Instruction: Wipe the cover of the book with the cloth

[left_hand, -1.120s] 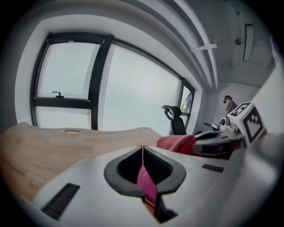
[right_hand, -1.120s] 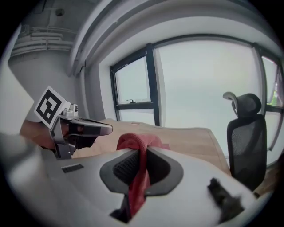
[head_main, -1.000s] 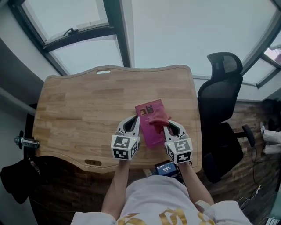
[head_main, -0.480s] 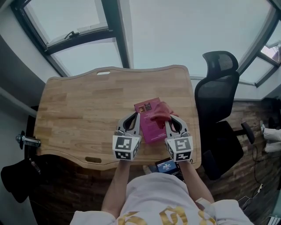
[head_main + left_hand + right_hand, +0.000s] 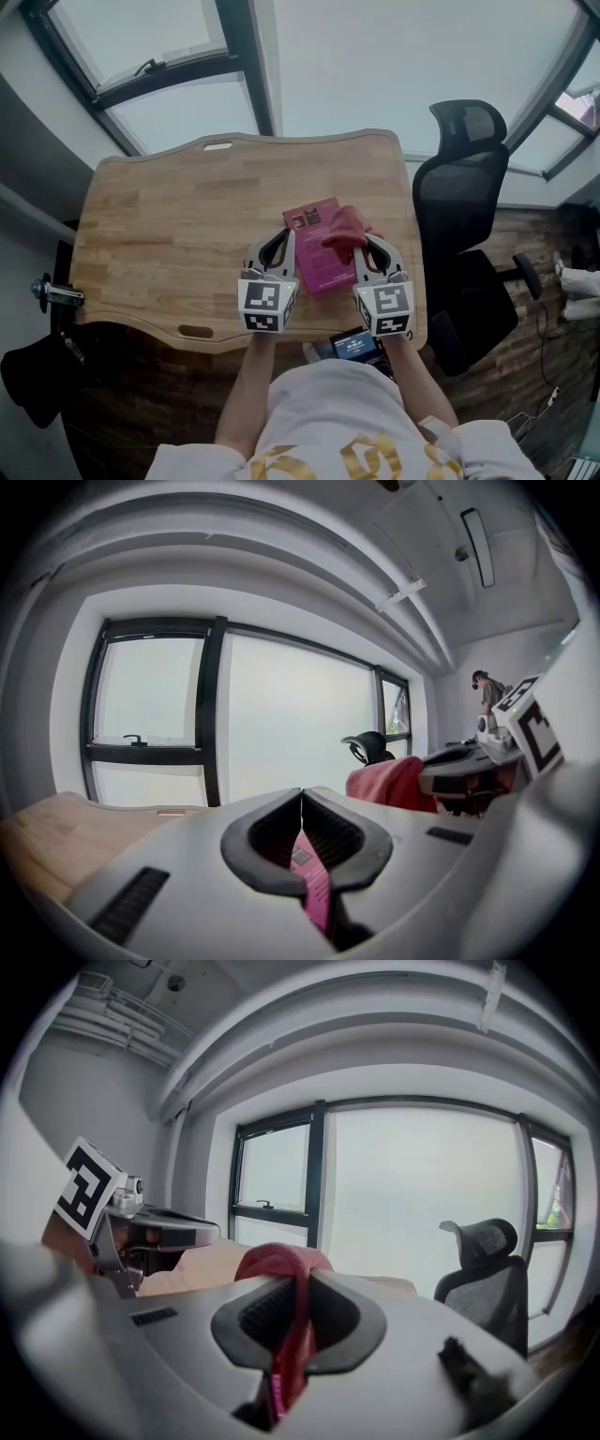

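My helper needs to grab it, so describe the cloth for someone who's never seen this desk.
Find the wooden table by the big windows and look at its near right part. The cloth is the crumpled red bunch pinched in the right gripper, overlapping the right edge of the magenta book: soft and lumpy, where the book is flat and rectangular.

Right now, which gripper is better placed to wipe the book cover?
Right. The right gripper is shut on the red cloth, bunched at the far right corner of the book. The left gripper is shut on the book's left edge and only steadies it.
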